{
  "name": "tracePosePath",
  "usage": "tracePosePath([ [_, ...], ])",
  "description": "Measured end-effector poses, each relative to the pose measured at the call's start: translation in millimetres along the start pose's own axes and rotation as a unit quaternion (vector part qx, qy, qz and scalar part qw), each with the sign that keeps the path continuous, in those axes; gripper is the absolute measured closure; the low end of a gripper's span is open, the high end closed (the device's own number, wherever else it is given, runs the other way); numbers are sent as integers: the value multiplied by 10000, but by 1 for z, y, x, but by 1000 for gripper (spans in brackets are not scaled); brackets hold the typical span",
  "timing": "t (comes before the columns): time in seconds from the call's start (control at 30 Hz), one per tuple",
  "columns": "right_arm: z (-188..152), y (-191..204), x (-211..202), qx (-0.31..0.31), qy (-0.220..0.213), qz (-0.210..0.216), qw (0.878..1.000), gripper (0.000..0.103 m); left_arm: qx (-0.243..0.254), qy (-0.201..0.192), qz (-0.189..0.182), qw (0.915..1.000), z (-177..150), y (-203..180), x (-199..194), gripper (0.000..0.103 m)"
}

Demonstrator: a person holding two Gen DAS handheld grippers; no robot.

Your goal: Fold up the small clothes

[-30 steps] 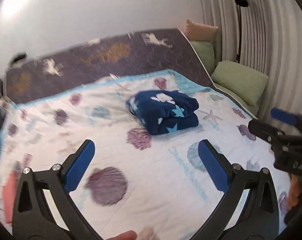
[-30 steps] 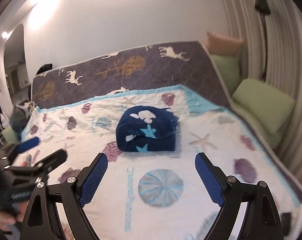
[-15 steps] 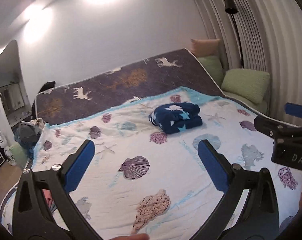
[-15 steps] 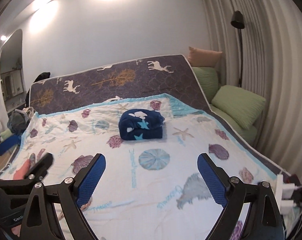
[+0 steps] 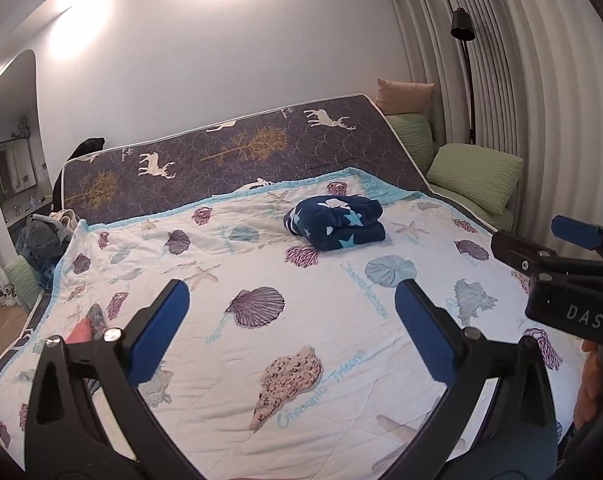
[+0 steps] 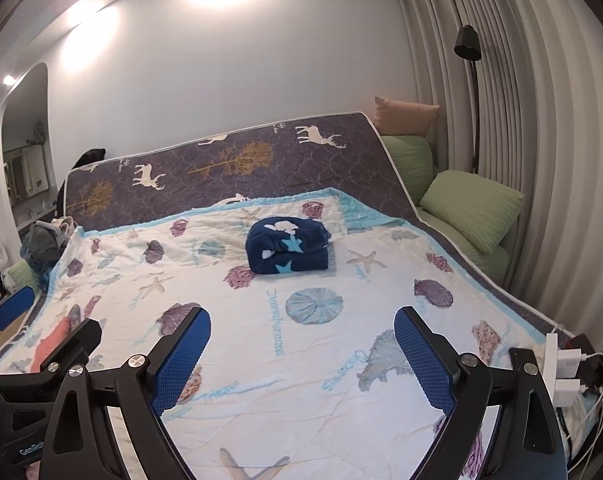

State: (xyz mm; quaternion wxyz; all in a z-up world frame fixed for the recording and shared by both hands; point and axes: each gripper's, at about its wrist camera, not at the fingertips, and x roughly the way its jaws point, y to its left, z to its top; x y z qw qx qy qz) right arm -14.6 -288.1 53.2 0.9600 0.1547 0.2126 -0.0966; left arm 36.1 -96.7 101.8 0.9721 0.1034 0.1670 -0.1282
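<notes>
A folded navy garment with white and light-blue stars [image 5: 335, 222] [image 6: 287, 250] lies in a compact bundle at the far middle of the bed. My left gripper [image 5: 291, 310] is open and holds nothing, well back from the bundle near the foot of the bed. The right gripper [image 6: 301, 338] is also open and empty, equally far from it. Each gripper shows at the edge of the other's view: the right one [image 5: 541, 248] at the right, the left one [image 6: 33, 320] at the left. An orange-red cloth [image 6: 55, 342] [image 5: 81, 330] lies at the bed's left edge, partly hidden.
A white quilt with seashell prints [image 5: 341, 340] covers the bed. A dark mattress with deer and trees [image 5: 241, 148] leans against the wall. Green cushions [image 5: 477, 174] and a floor lamp [image 5: 461, 24] stand on the right. A power strip with cables [image 6: 561, 364] sits at the right corner.
Both grippers have drawn back and risen away from the folded navy garment, which now looks smaller and farther off. Both stay open.
</notes>
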Motion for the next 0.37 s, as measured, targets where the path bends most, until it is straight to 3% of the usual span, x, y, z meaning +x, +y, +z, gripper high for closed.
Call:
tracePosePath([
  [0.37,-7,14,-13,-214,-73,-49,9997,8,-200,76,5,9998,-4,10,-8,1],
])
